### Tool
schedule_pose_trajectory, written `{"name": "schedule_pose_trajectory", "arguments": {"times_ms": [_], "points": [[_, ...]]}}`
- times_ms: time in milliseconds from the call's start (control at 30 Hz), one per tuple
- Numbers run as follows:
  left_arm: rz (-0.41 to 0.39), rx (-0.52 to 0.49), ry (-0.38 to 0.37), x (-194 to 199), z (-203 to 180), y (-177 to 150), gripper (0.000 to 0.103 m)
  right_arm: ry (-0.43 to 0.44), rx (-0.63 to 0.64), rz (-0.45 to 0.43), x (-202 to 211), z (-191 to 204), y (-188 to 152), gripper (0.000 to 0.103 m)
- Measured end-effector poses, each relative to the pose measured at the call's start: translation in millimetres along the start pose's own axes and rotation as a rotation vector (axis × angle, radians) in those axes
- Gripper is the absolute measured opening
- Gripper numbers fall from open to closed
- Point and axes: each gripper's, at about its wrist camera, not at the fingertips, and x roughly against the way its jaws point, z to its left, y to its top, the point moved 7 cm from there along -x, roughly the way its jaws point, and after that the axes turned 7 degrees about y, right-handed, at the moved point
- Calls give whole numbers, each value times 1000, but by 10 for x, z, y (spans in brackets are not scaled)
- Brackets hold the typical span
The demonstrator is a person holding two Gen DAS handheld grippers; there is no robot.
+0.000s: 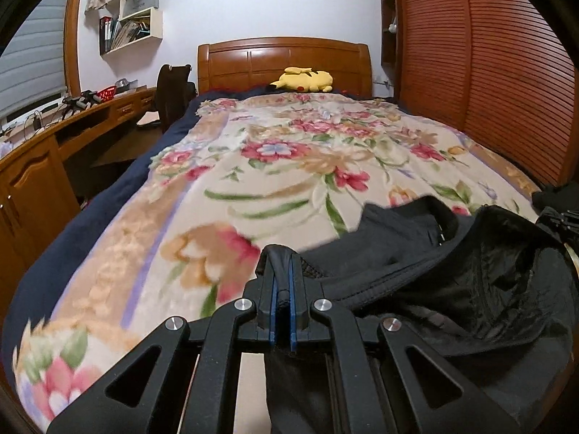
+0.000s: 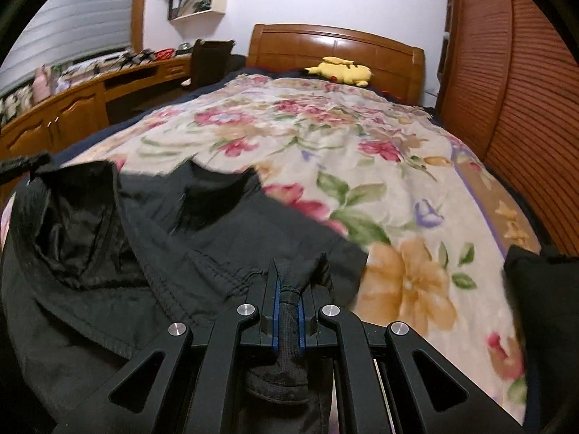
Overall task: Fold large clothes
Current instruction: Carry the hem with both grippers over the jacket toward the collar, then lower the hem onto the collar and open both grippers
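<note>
A large black jacket (image 1: 452, 271) hangs between my two grippers over the near end of a bed with a floral blanket (image 1: 271, 166). My left gripper (image 1: 282, 264) is shut on a fold of the jacket's edge, with cloth bunched between the blue pads. In the right wrist view the jacket (image 2: 163, 246) spreads to the left, its shiny lining showing, and my right gripper (image 2: 289, 282) is shut on a ribbed part of its hem. The floral blanket (image 2: 362, 152) lies beyond.
A yellow plush toy (image 1: 304, 79) lies by the wooden headboard (image 1: 286, 58). A wooden desk (image 1: 54, 152) and a dark chair (image 1: 173, 90) stand left of the bed, a slatted wardrobe (image 1: 488, 72) right. Another dark cloth (image 2: 542, 307) sits at the right edge.
</note>
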Motion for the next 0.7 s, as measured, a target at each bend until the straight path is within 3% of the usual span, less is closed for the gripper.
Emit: {"name": "schedule_pose_trajectory", "arguments": {"times_ms": [133, 267, 433, 533, 600, 633, 700], "points": [[-13, 7, 11, -273, 8, 347, 5, -32, -35, -2, -424, -197, 358, 6], [-7, 3, 18, -559, -11, 497, 6, -77, -38, 2, -826, -295, 595, 6], [10, 0, 28, -773, -62, 470, 6, -85, -59, 39, -1173, -326, 518, 7], [23, 14, 22, -784, -60, 421, 17, -66, -93, 51, -1282, -370, 477, 13], [12, 22, 13, -725, -59, 399, 44, -51, -105, 40, -1264, -396, 487, 25], [4, 22, -1, -674, -66, 380, 48, -46, -112, 21, -1221, -412, 505, 32], [-2, 21, -14, -563, -77, 330, 66, -65, -113, -17, -1101, -426, 541, 75]]}}
